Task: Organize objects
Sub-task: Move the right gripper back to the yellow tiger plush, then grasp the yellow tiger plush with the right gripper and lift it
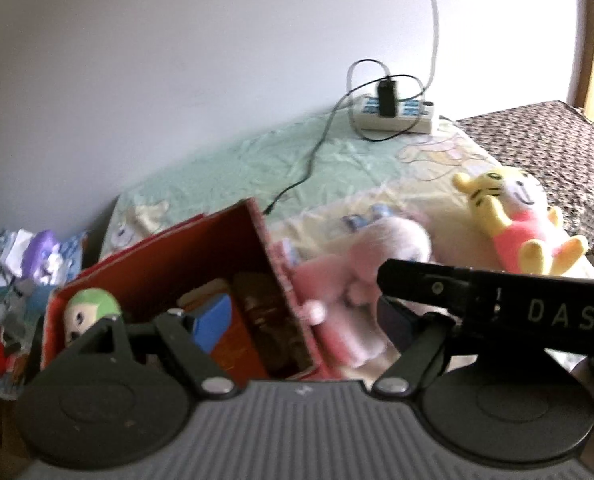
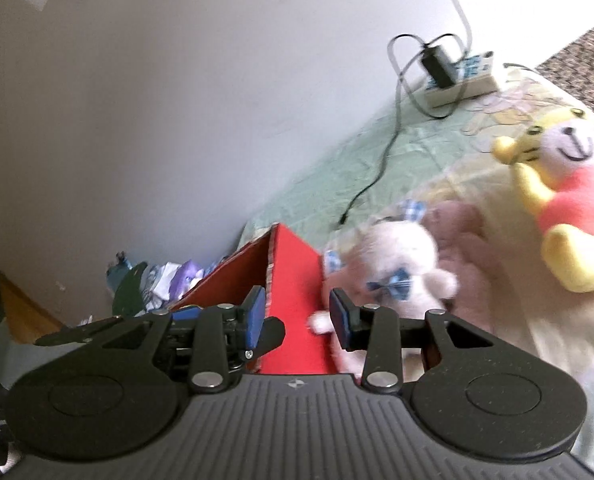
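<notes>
A red box sits at the left edge of a bed covered by a pale green-and-yellow sheet, against a plain white wall. A pink plush rabbit lies just right of it, a yellow bear farther right. The right gripper hangs spread and empty over the box's near wall; the left gripper's state cannot be told.

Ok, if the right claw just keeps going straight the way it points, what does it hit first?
Most likely the red box: its near wall sits right between the right claw's open, empty fingers. The white plush rabbit lies just beside the right finger, so a slight drift could brush it. Depth is hard to judge.
</notes>
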Available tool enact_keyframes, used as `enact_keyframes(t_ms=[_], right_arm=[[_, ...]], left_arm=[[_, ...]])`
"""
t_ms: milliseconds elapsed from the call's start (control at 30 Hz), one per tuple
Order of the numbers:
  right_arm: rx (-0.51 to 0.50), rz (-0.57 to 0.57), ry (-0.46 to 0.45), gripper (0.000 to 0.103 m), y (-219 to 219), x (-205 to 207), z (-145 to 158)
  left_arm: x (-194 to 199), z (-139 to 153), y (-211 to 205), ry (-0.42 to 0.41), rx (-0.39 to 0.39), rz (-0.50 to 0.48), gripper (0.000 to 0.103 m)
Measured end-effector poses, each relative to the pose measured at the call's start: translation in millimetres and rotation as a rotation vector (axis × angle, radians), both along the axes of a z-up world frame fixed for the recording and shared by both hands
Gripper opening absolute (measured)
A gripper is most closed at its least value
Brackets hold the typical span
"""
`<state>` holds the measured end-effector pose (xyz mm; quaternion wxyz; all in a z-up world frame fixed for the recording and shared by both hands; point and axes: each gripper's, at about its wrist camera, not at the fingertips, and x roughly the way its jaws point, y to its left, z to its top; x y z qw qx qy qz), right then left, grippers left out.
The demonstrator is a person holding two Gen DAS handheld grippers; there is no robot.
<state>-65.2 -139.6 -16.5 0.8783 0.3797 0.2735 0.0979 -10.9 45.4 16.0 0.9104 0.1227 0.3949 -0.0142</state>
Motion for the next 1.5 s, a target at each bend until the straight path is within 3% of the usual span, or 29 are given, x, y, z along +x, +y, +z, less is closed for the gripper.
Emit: enact_keyframes(t_ms=[200, 700, 900, 1167, 1500], right_arm=[[-0.005, -0.048, 0.017, 0.04, -22, -12, -9], [-0.012, -0.189, 0.036, 0.04, -84, -41, -22], [-0.014, -0.312, 0.042, 0.043, -129, -54, -25], [0.024, -0.428, 0.152, 0.044, -175, -42, -62], [0.108, -0.412, 0.228, 0.054, -198, -9, -110]], left_arm=[[4, -5, -27, 0.023, -0.003, -0.059, 0.082], [25, -28, -85, 0.113, -0.096, -0.21, 0.081], [43, -31, -109, 0.151, -0.158, -0.298, 0.081], [71, -50, -126, 0.256, -0.312, -0.32, 0.08], [98, -74, -137, 0.331, -0.394, -0.325, 0.079]])
